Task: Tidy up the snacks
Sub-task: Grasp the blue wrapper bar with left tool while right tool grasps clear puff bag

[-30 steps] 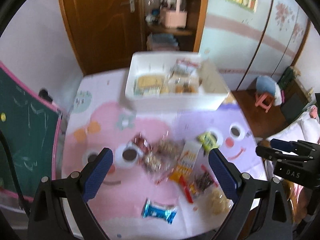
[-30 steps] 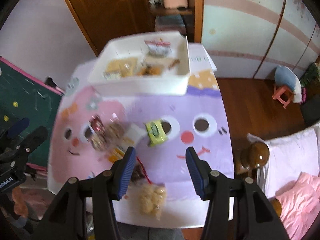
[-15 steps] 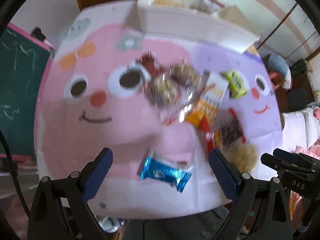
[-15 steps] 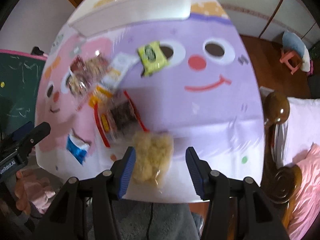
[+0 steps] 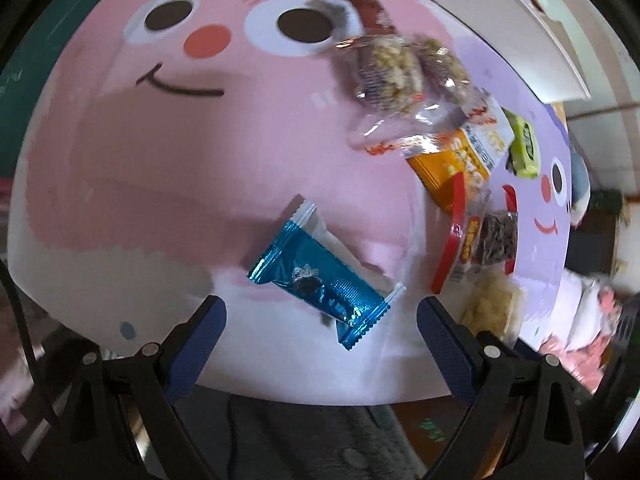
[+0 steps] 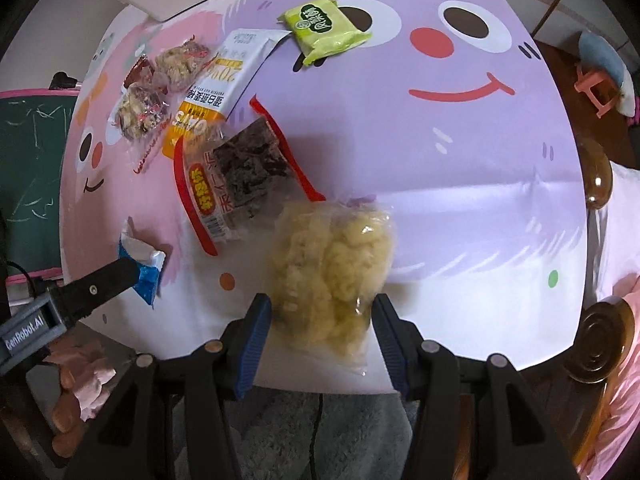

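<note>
Your right claw is spread around the near end of the puffed snack bag, not pinching yet. Squeeze hard and you'll probably crush the puffs, or the slick film squirts out. The bag's long axis runs straight away from that claw. Your left claw is spread too, the blue wrapper just ahead, lying diagonally on the tabletop.
</note>
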